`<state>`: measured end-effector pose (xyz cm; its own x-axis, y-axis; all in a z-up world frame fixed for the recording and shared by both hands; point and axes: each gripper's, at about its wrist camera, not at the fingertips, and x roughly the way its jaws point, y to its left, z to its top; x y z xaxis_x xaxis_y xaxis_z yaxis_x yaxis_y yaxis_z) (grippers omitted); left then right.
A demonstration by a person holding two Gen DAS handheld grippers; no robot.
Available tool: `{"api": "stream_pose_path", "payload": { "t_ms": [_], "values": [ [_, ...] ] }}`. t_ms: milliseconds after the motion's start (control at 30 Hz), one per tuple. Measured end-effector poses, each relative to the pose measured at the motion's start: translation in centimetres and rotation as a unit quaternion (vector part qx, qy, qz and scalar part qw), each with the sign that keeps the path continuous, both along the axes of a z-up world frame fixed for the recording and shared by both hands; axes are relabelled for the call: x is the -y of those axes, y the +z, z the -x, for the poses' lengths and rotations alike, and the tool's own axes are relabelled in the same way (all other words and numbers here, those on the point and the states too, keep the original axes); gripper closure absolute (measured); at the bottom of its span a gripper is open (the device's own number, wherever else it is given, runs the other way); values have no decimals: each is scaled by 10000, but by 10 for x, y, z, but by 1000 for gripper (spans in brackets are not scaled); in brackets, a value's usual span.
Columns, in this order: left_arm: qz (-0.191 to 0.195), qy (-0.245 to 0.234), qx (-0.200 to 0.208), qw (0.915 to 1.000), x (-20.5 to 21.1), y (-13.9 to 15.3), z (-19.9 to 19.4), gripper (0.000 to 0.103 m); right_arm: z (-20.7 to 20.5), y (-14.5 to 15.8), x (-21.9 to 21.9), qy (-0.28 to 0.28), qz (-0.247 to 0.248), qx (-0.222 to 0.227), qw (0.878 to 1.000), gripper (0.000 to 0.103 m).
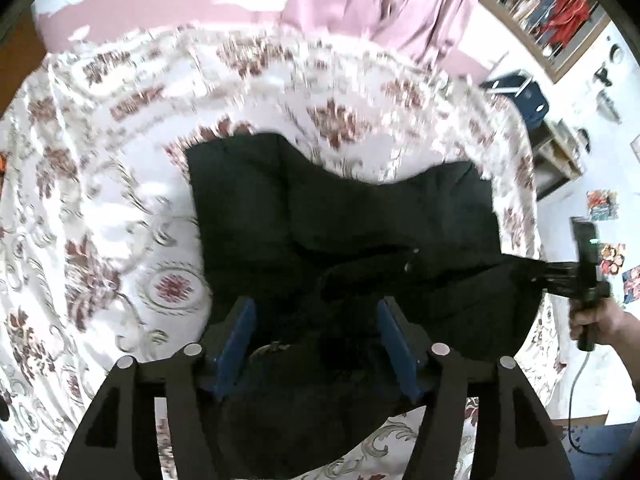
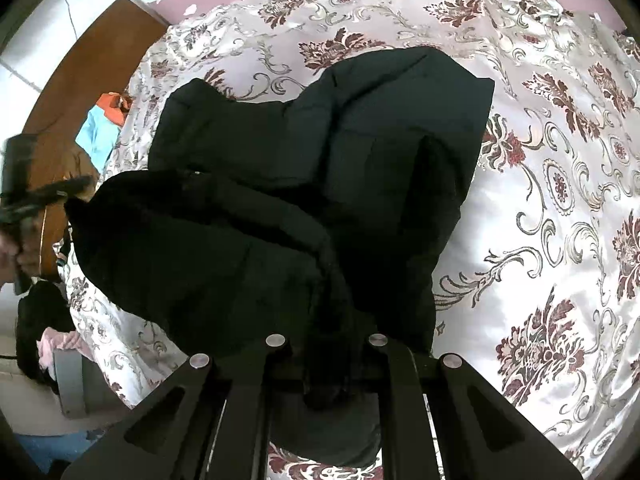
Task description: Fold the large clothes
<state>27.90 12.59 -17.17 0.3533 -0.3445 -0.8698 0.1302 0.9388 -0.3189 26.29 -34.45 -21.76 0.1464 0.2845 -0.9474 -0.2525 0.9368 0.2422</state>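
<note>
Black padded cloth fills the near part of both wrist views: a large dark coat [image 2: 304, 184] lies on the bed [image 2: 560, 240], over its flowered cover. In the right wrist view the right gripper [image 2: 328, 364] has its fingers clenched on a bunched fold of the coat, just at the near edge. In the left wrist view the left gripper [image 1: 316, 344] stands released; its blue pads [image 1: 236, 344] are apart, above the cloth, and no cloth is pressed between them.

The risk, as it seems, is that only one hand holds the coat. If the right gripper pulls now, the thick fold may drag the whole coat across the slippery cover, and the layers already turned over may slide open. A thin pinch could also slip out of the fingers.

The long axis of the coat runs from the near edge away toward the far side of the bed. A fur-like trim [image 1: 556, 276] sticks out at the near side, so the collar end probably is near and the hem far, but that is not certain. At the far end two rounded corners lie flat, with a dip between them.
</note>
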Motion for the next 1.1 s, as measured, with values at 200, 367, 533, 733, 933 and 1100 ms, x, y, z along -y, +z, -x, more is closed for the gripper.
{"api": "stream_pose_path", "payload": {
  "t_ms": [200, 367, 533, 733, 933, 1100],
  "values": [
    [-174, -324, -149, 9992, -15, -12, 17, 33, 1, -2, 2, -28, -98, -53, 9999, 94],
    [-280, -633, -387, 9968, 4, -45, 15, 33, 4, -2, 5, -60, -204, -95, 9997, 94],
    [-646, -757, -317, 9945, 18, -56, 8, 58, 5, -1, 6, -25, -192, -64, 9998, 94],
    [-993, -736, -396, 9915, 23, -62, 1, 77, 10, 2, 3, 32, -202, 14, 9998, 94],
    [-1153, -704, -450, 9898, 22, -67, -1, 81, 14, 6, 1, 5, -225, 101, 9997, 94],
    [-1202, -722, -455, 9891, 22, -69, 3, 82, 18, 8, -1, -13, -226, 160, 9996, 94]
  ]
}}
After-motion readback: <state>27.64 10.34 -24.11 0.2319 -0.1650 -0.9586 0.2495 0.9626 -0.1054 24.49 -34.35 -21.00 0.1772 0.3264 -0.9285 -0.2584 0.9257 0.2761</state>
